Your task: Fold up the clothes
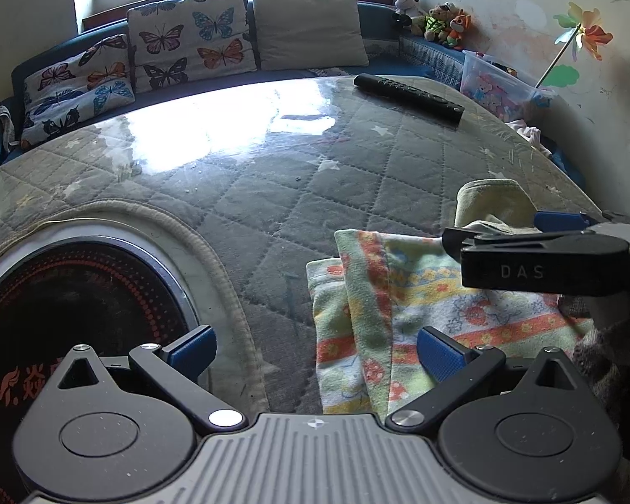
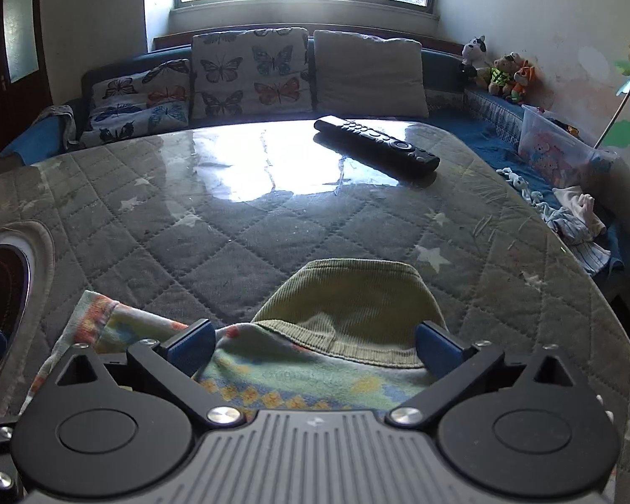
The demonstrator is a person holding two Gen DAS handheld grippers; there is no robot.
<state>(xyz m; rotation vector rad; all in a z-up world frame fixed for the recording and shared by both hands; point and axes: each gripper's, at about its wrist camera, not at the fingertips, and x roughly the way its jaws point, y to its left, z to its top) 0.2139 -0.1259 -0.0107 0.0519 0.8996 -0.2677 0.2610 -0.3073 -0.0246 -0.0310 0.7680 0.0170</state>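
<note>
A small garment (image 1: pixel 403 315) with orange flowers and yellow-green bands lies folded on the quilted table near the front right. Its olive ribbed cuff (image 2: pixel 348 302) points toward the far side. My left gripper (image 1: pixel 315 353) stands open at the garment's left edge; its right pad (image 1: pixel 439 357) hovers over the cloth and its left pad is over bare table. My right gripper (image 2: pixel 315 344) is open wide, straddling the cuff end of the garment (image 2: pixel 298 374), and its pads do not press on it. In the left wrist view the right gripper (image 1: pixel 504 231) comes in from the right above the cloth.
A black remote control (image 2: pixel 376 147) lies on the glossy table top (image 2: pixel 231 227) at the far right. A round black cooktop (image 1: pixel 63 315) is set into the table at the left. Beyond the table are a sofa with butterfly cushions (image 2: pixel 248 75) and a plastic toy box (image 2: pixel 563 151).
</note>
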